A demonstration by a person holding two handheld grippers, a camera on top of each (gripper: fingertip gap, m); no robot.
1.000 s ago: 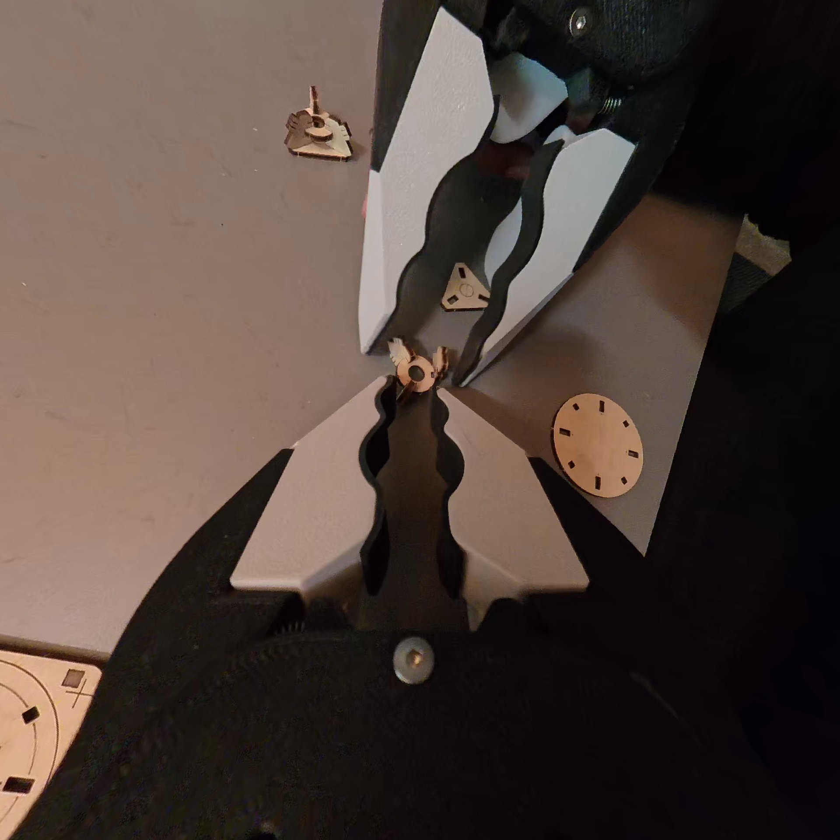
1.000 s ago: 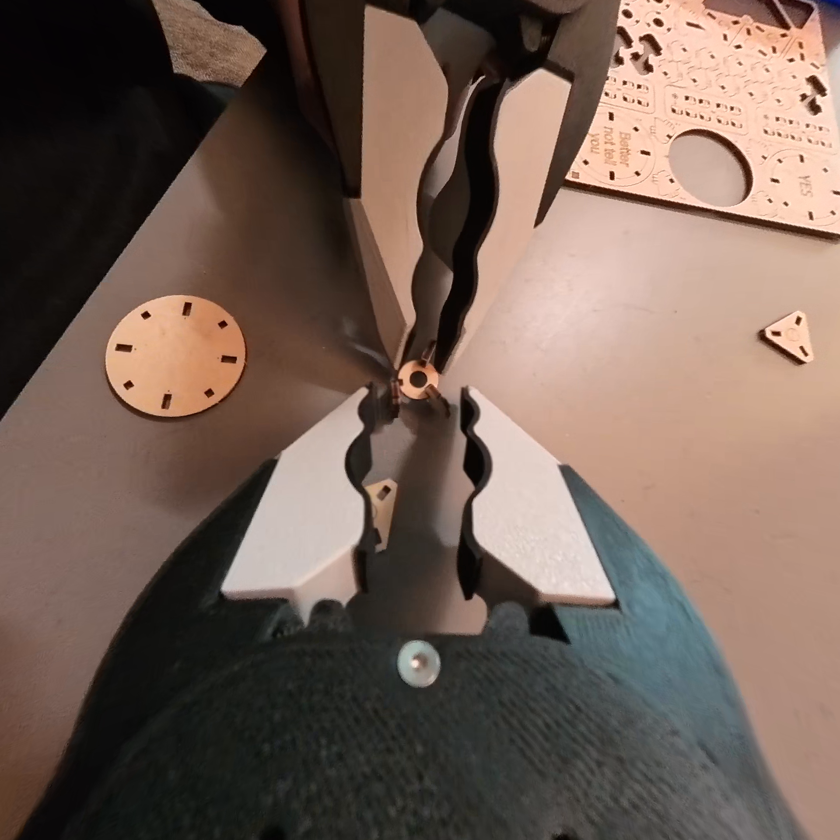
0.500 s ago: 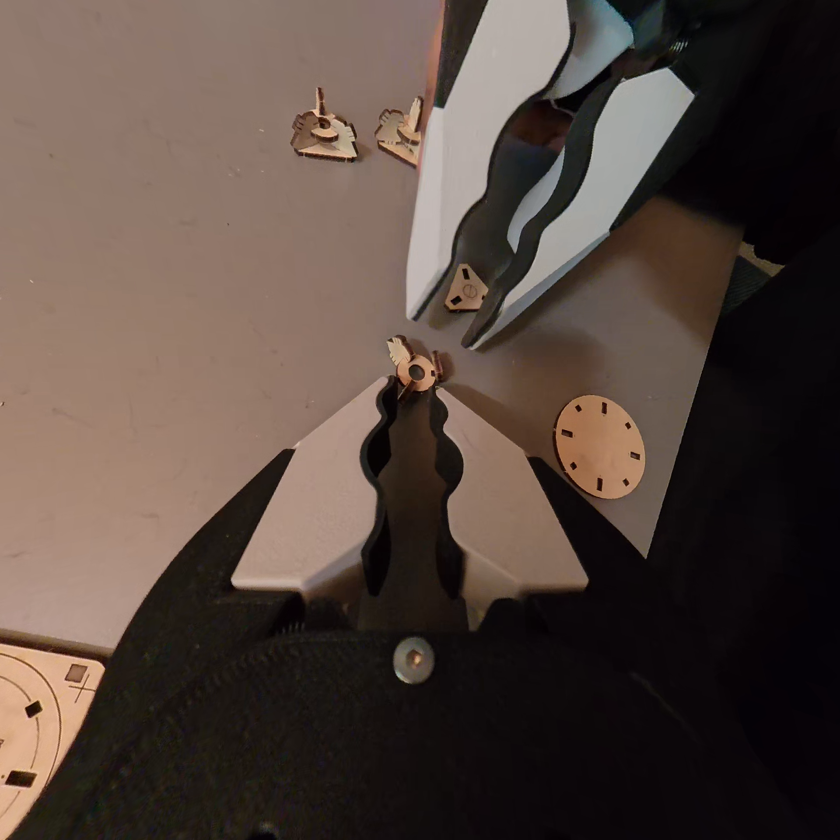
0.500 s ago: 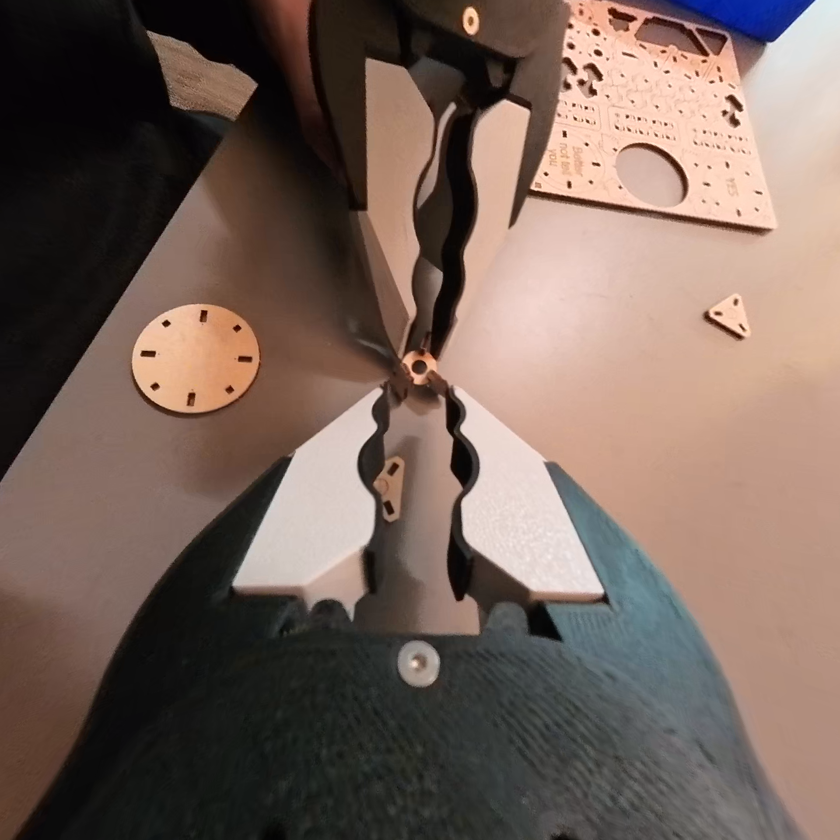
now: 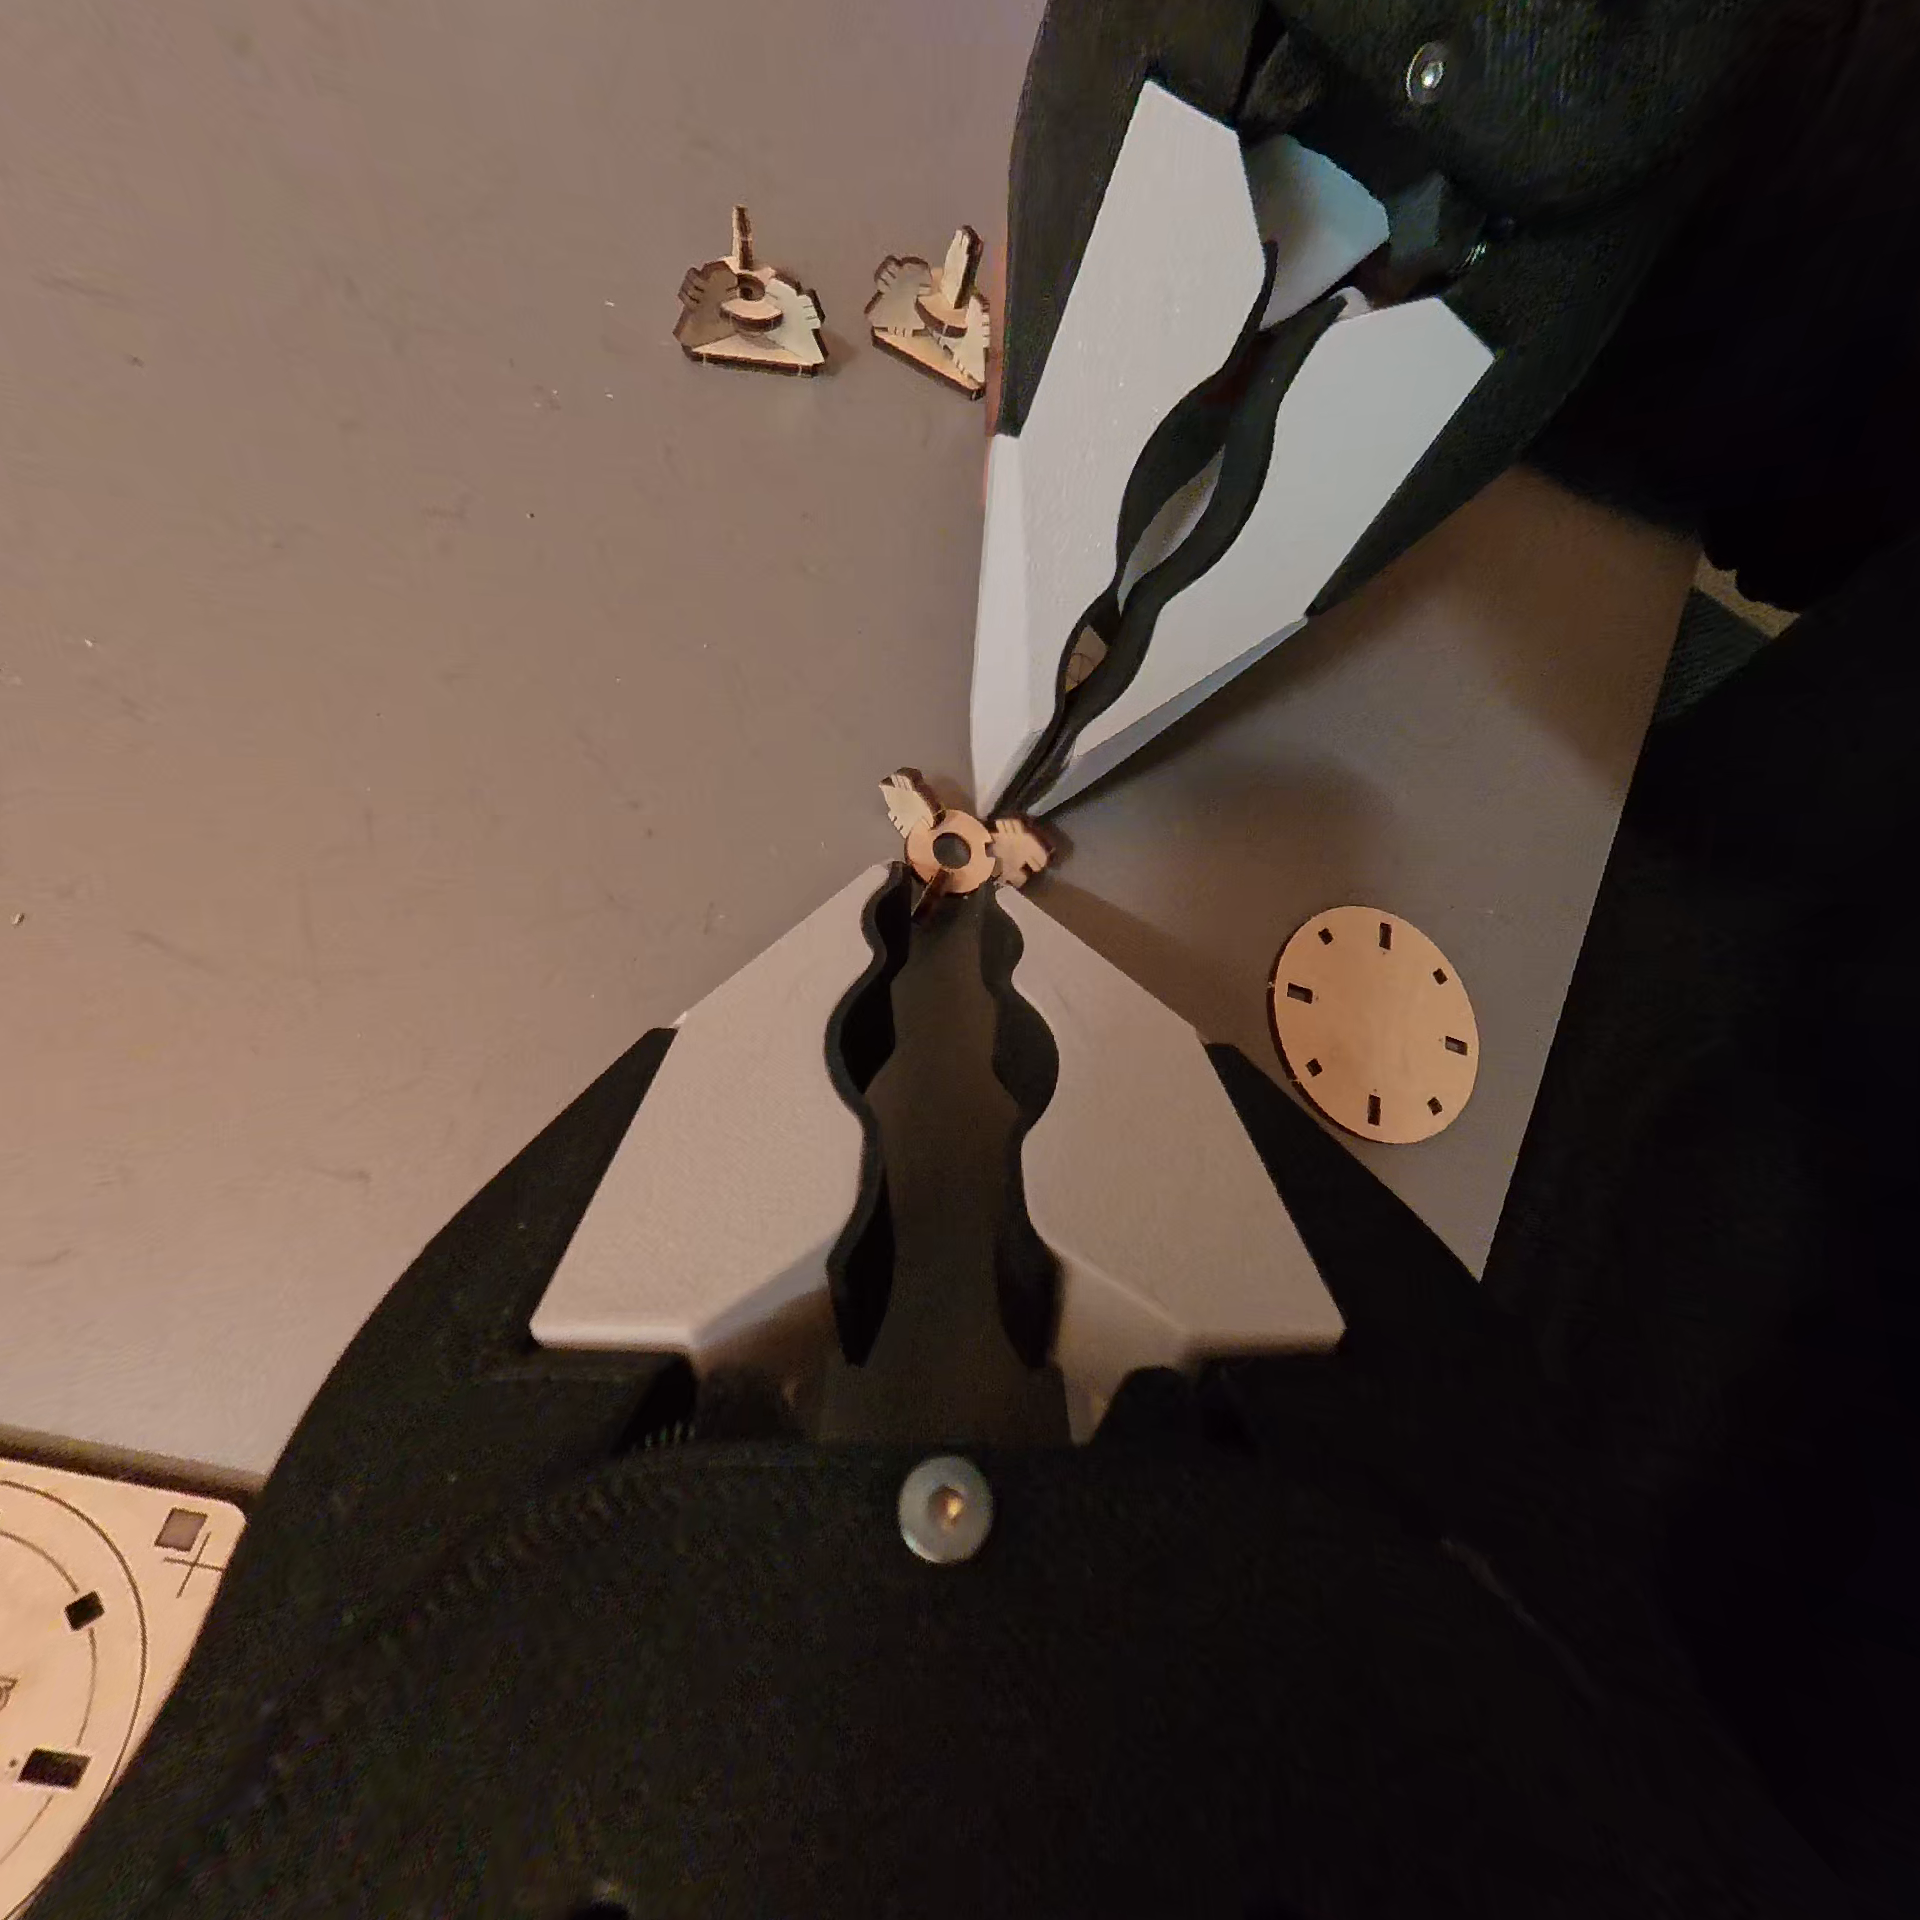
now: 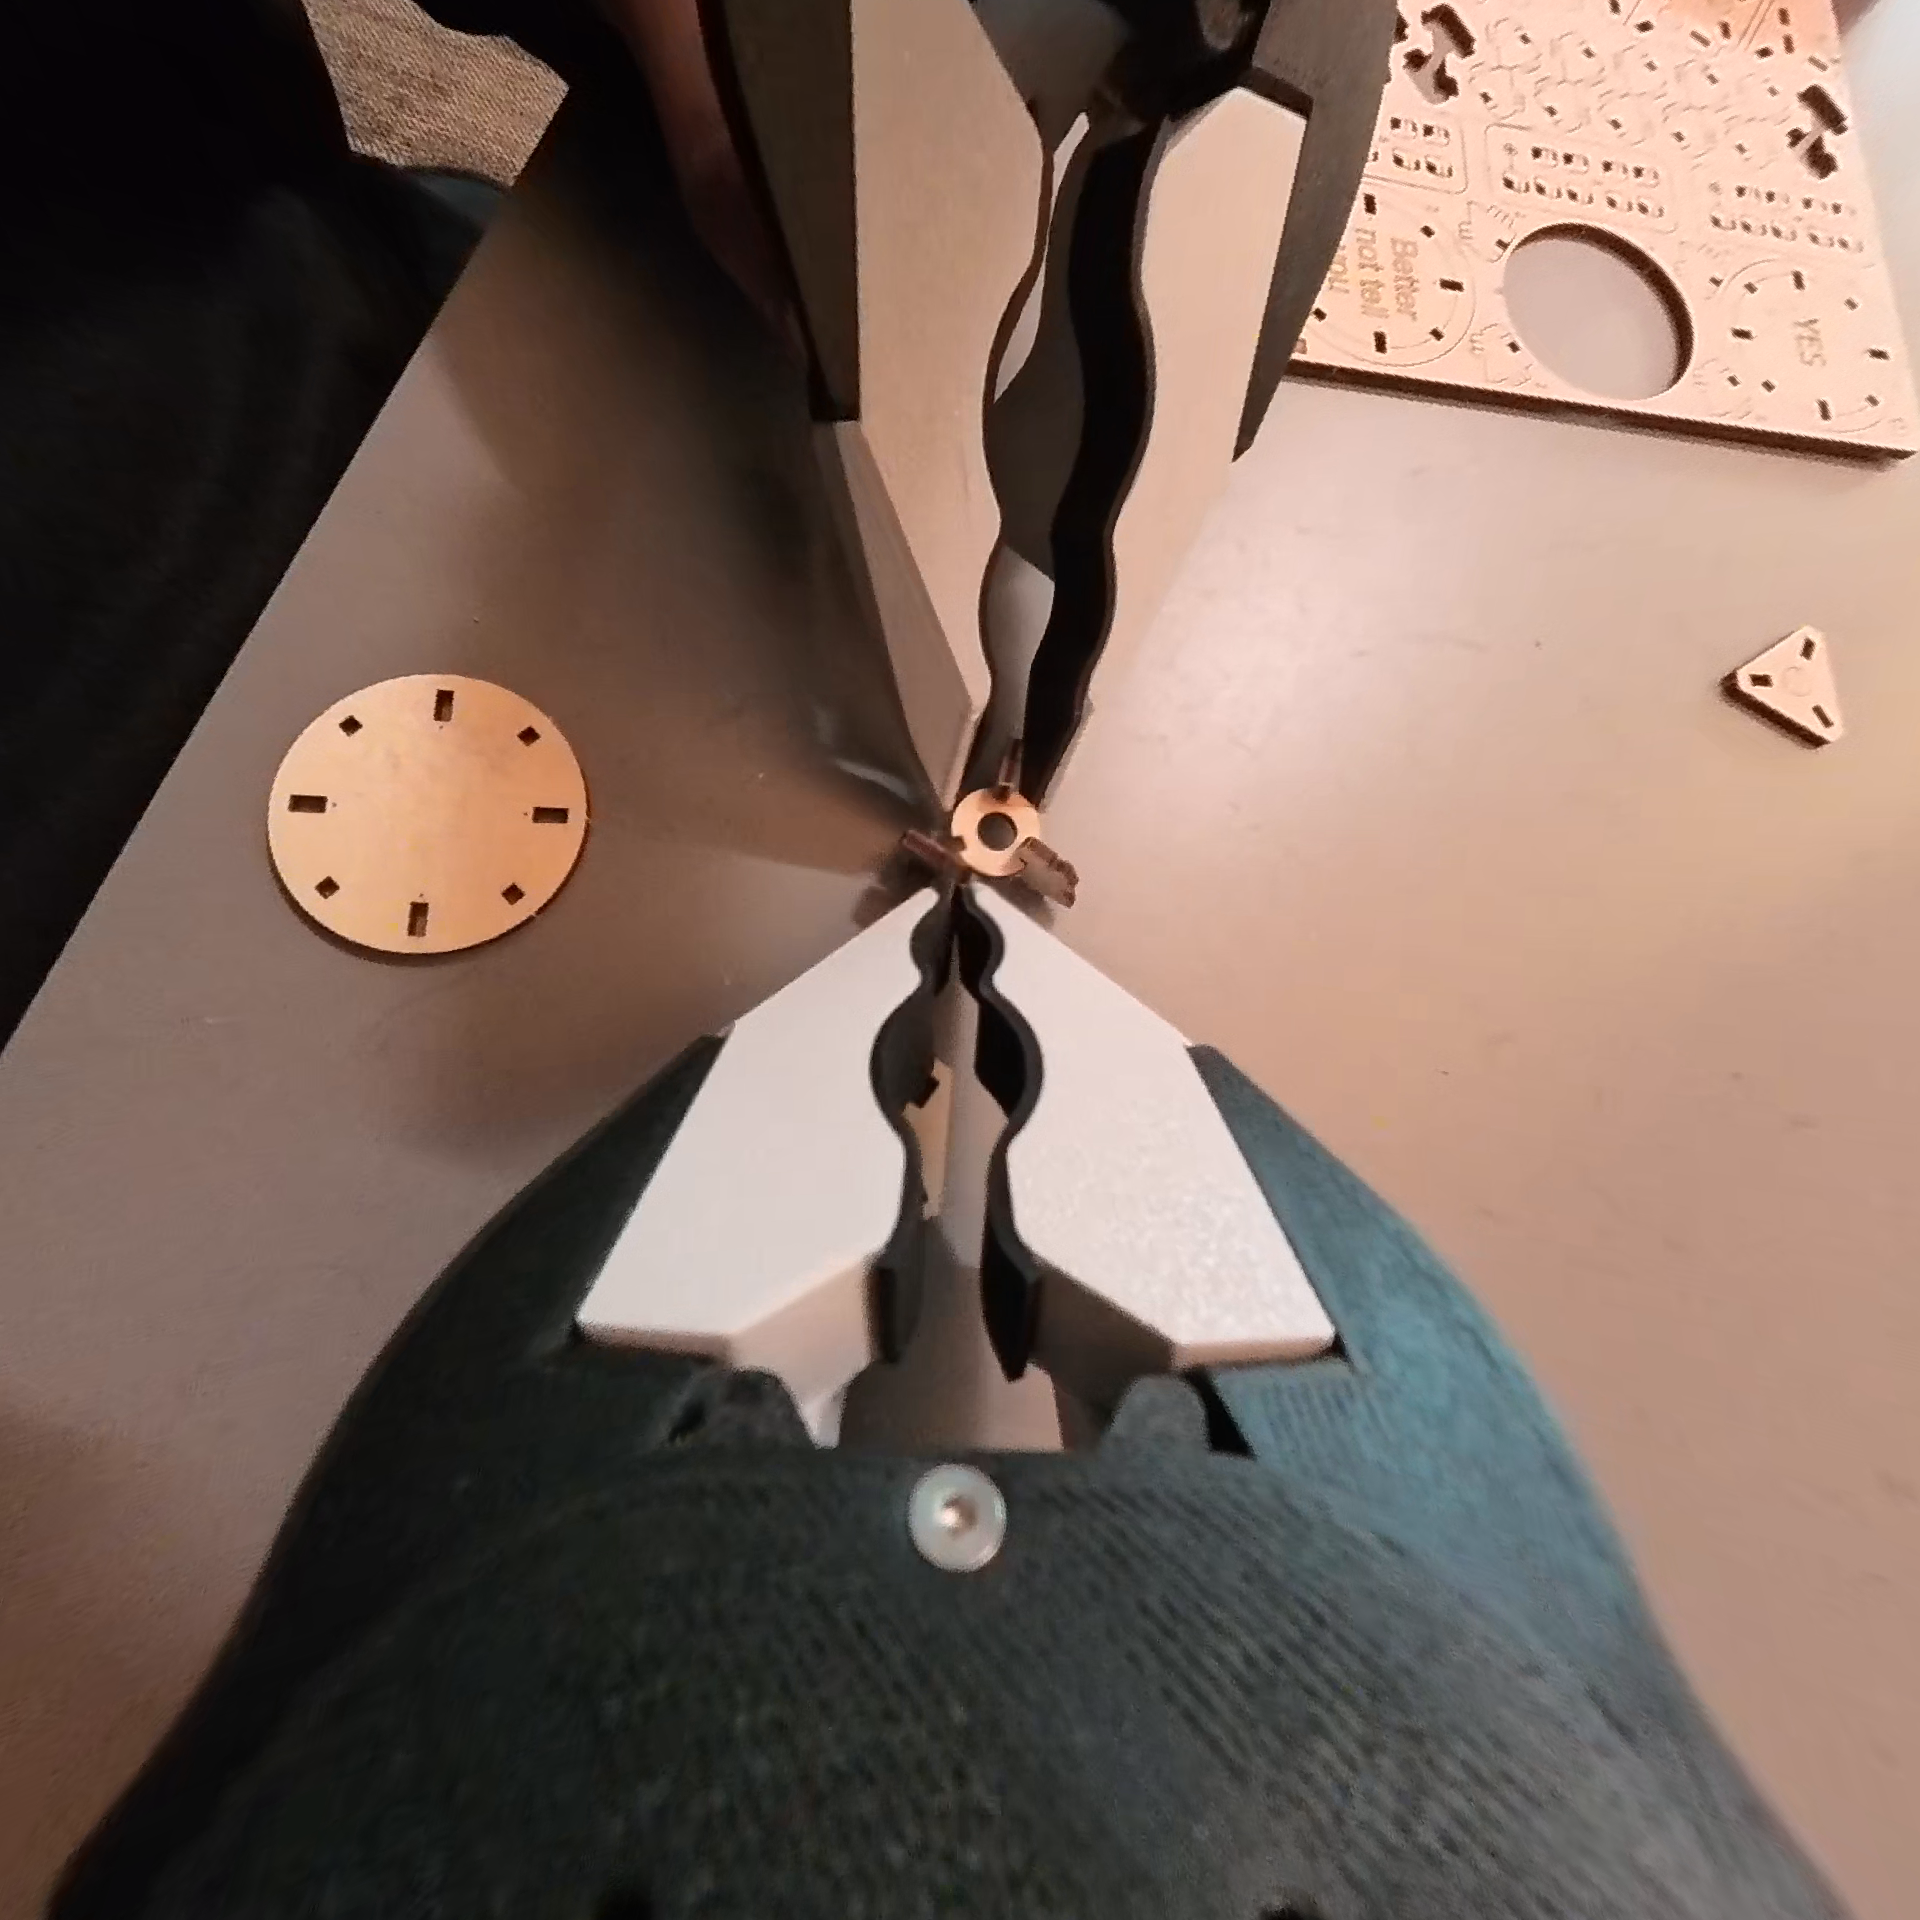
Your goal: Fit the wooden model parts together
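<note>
Wooden piece: your left gripper (image 5: 940, 896) pinches the small ring-and-fins wooden piece (image 5: 951, 847) at its fingertips, just over the grey table (image 5: 364, 727).
Right gripper: your right gripper (image 6: 951, 906) has its jaws closed; the tips meet just beside the piece, and contact is unclear.
Triangle: a small wooden triangle (image 6: 928, 1107) sits deeper between your right fingers.
Nearby: slotted wooden disc (image 5: 1374, 1023), two small wooden assemblies (image 5: 750, 322), a cut-out wooden sheet (image 6: 1621, 260), a loose triangle (image 6: 1789, 698).

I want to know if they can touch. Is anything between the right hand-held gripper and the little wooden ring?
Nothing visible does. The right hand-held gripper, tips together, sits right beside the little wooden ring, which the left hand-held gripper holds by one fin.
</note>
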